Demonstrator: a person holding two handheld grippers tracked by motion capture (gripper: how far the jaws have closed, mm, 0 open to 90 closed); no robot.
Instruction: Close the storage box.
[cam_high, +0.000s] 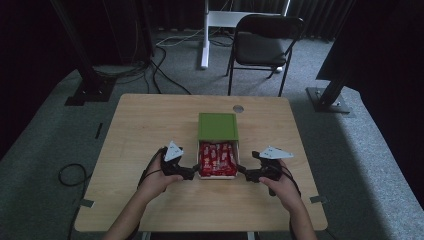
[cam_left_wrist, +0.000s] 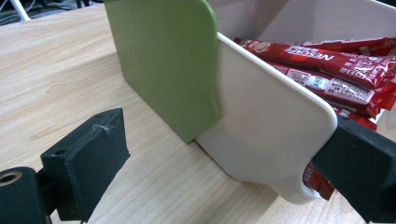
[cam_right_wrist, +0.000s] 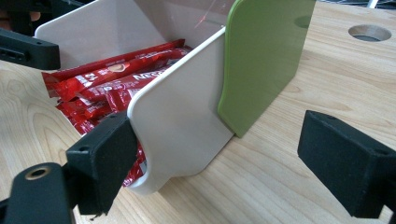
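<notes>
A white box (cam_high: 238, 161) sits mid-table, its green sliding lid (cam_high: 217, 126) pushed back over the far half. Red Nescafé stick packets (cam_high: 217, 159) fill the uncovered front half. My left gripper (cam_high: 189, 172) is at the box's front left corner and my right gripper (cam_high: 245, 173) at its front right corner. In the left gripper view, the left gripper (cam_left_wrist: 224, 179) is open and straddles the white side wall (cam_left_wrist: 261, 116), with the lid (cam_left_wrist: 163, 60) beyond and packets (cam_left_wrist: 327, 70) inside. The right gripper (cam_right_wrist: 224, 172) is open astride the opposite wall (cam_right_wrist: 182, 107), near lid (cam_right_wrist: 261, 60) and packets (cam_right_wrist: 107, 79).
The wooden table (cam_high: 150, 130) has a round cable hole (cam_high: 238, 108) behind the box. Beyond the table stand a black chair (cam_high: 265, 42) and a white desk leg (cam_high: 204, 35). Cables and dark stand bases lie on the grey floor.
</notes>
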